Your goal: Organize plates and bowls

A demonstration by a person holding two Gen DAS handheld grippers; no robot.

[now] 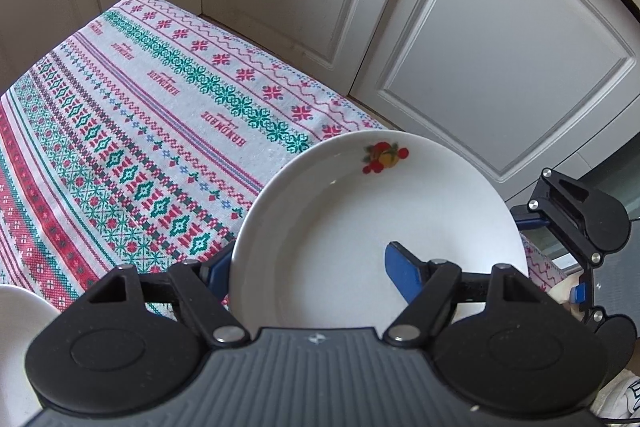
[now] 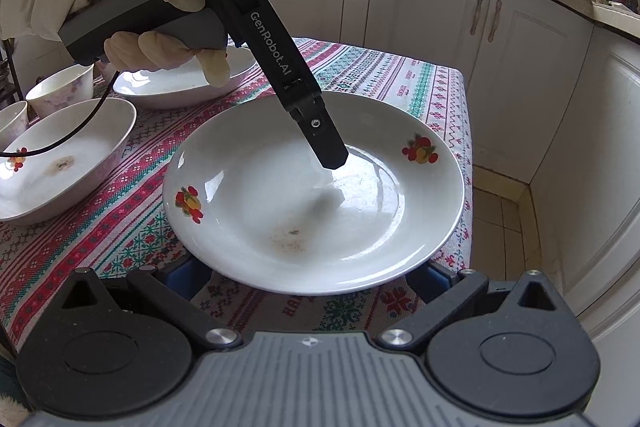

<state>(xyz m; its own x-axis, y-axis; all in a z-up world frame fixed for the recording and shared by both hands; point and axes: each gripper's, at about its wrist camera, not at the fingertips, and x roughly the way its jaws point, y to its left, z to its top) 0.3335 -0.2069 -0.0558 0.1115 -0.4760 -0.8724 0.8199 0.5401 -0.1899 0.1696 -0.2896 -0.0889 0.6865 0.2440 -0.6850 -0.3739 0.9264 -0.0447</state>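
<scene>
- Kitchen with cream cabinets (image 1: 480,47); the surface (image 1: 140,127) has a patterned cloth.
- We see the plate (image 2: 452,187), white with fruit decals, at the surface's corner, with a brown smear inside near its front rim.
- Left gripper (image 1: 310,263): jaws about half open and straddling the plate's far rim, one finger inside and one outside. We cannot tell whether the pads press.
- Right gripper (image 2: 310,279): jaws spread wide, tips hidden under the plate's near rim. We cannot tell if they hold it.
- An oval dish (image 2: 60,179) and a small bowl (image 2: 60,95) sit left of the plate, likely the stacking spot.
- We judge the step as moving the plate. Do it well by keeping it level, pinching the rim firmly, supporting underneath, and clearing the dish edge before lowering.
</scene>
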